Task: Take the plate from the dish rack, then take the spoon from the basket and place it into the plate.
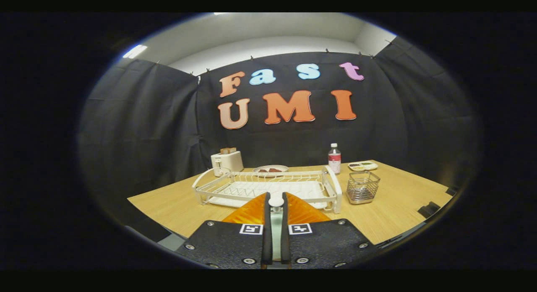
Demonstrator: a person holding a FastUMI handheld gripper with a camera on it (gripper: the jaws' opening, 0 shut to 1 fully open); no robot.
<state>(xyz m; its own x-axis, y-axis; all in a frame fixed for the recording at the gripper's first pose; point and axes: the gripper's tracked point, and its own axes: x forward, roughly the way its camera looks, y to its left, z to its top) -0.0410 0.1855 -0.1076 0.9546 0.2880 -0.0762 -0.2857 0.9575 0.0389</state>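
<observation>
In the gripper view, one claw is seen with its two black fingers closed on one thin pale handle with a round end, most likely the spoon, above one orange ribbed plate that lies on the wooden table just in front of one white wire dish rack. One small square wire basket is placed beside the rack. Further back, one white toaster, one clear bottle and two flat dishes are counted.
</observation>
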